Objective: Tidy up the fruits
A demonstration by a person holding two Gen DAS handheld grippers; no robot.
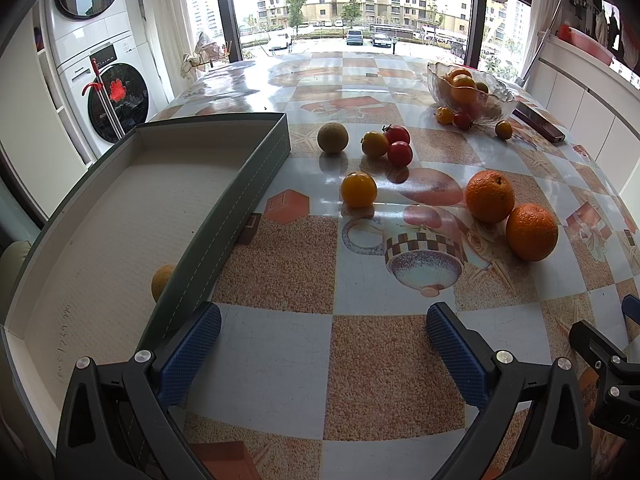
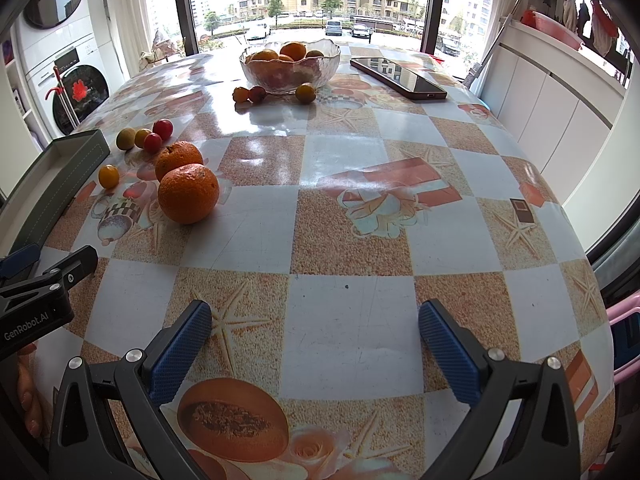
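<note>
My left gripper (image 1: 324,320) is open and empty over the patterned tablecloth, beside the grey box (image 1: 240,184), which holds one tan fruit (image 1: 162,280). Ahead lie a yellow fruit (image 1: 359,189), a tan fruit (image 1: 332,138), a yellow tomato (image 1: 374,144), two red tomatoes (image 1: 399,153) and two oranges (image 1: 489,196). My right gripper (image 2: 316,318) is open and empty above the table. The same oranges (image 2: 188,193) lie to its left. A glass bowl (image 2: 290,66) of fruit stands at the far side, with small fruits (image 2: 305,93) beside it.
A phone (image 2: 398,78) lies right of the bowl, also in the left wrist view (image 1: 540,122). The left gripper's body (image 2: 36,300) shows at the right view's left edge. A washing machine (image 1: 108,100) stands beyond the table. White cabinets (image 2: 560,128) run along the right.
</note>
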